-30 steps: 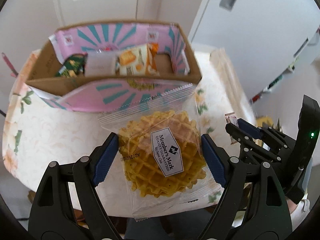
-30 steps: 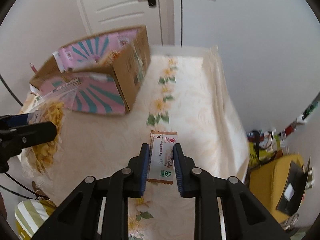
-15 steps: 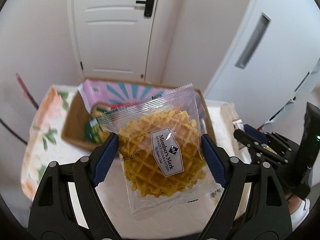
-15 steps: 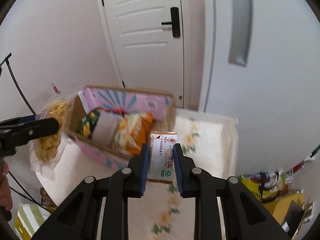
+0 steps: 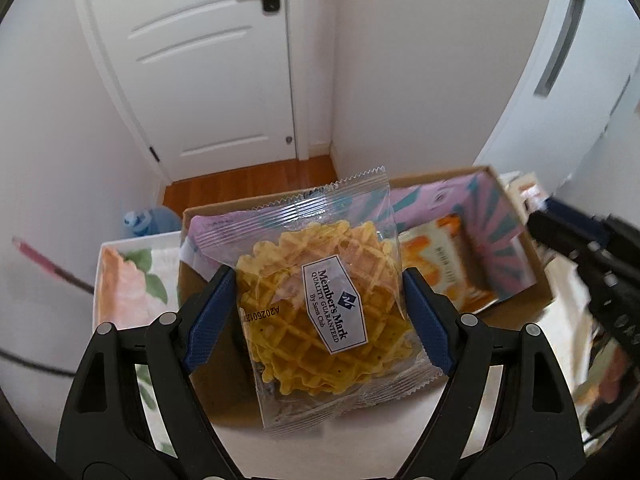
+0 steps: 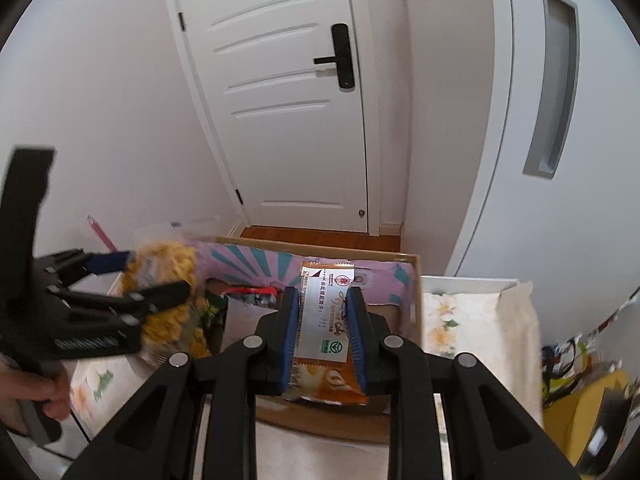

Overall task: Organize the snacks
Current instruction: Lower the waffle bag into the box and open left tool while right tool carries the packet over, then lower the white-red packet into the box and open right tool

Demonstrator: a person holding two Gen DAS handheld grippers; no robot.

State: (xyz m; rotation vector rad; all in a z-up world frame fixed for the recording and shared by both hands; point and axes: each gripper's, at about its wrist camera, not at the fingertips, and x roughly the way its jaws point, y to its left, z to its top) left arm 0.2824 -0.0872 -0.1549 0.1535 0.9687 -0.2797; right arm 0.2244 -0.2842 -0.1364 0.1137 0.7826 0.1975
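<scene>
Floral tablecloth [image 6: 472, 320] under cardboard box [image 5: 516, 280], white door [image 6: 288, 120] behind, left gripper [image 5: 320, 316] clamping waffle pack [image 5: 320, 320], right gripper [image 6: 323, 332] clamping snack bar [image 6: 326, 320]

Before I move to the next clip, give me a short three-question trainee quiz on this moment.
1. True or false: the left tool grips the waffle packet by its two side edges.
2. Multiple choice: the right tool holds A) a blue bottle, B) a narrow white snack bar, C) nothing.
3. Fill in: both snacks are held above the open cardboard ____.

Key:
1. True.
2. B.
3. Box; the orange packet already lies inside it.
</scene>
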